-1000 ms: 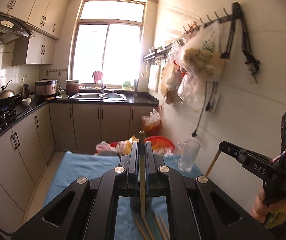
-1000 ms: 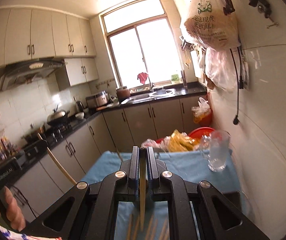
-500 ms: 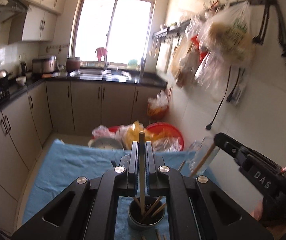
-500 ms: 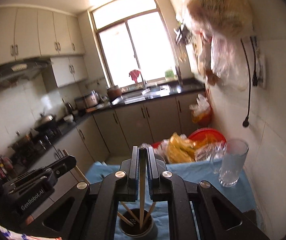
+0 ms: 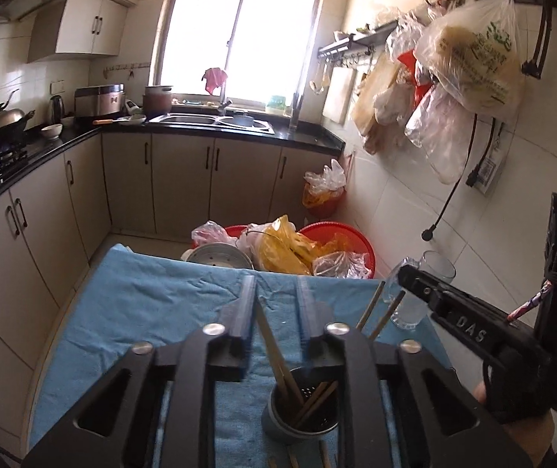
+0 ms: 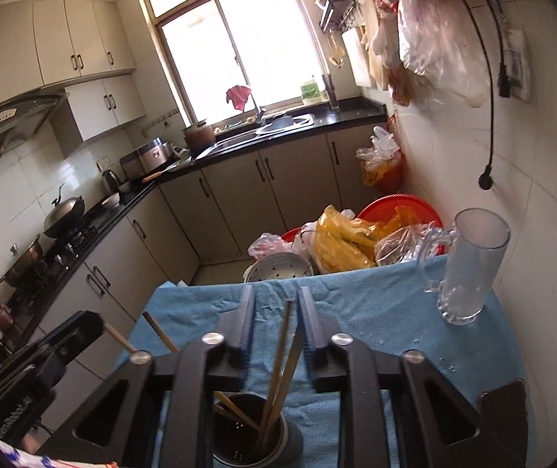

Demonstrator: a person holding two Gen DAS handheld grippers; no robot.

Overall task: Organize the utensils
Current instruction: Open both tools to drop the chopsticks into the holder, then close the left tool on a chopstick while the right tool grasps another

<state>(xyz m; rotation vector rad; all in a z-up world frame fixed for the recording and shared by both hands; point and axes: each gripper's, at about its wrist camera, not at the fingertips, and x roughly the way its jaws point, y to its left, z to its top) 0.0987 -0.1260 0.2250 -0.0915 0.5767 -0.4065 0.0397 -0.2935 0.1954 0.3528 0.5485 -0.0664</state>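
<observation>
A grey metal utensil cup [image 5: 301,409] stands on the blue cloth [image 5: 142,312] with several wooden chopsticks [image 5: 278,355] leaning in it. My left gripper [image 5: 275,292] hovers just above the cup, its jaws opening. One chopstick stands loose between them, resting against the left finger and not pressed. My right gripper [image 6: 275,300] hangs over the same cup [image 6: 255,433] from the other side, its jaws opening too. Two chopsticks [image 6: 284,335] rise free between its fingers, their lower ends in the cup.
A clear glass mug [image 6: 469,269] stands at the table's far right corner by the tiled wall. Red basins [image 5: 336,238] with plastic bags and a metal steamer pan lie beyond the far edge. Loose chopsticks [image 5: 292,460] lie on the cloth near the cup. Cabinets run along the left.
Both grippers came down over the cup, each shut on a chopstick. Their jaws have now parted, and the chopsticks stand loose in the cup.
</observation>
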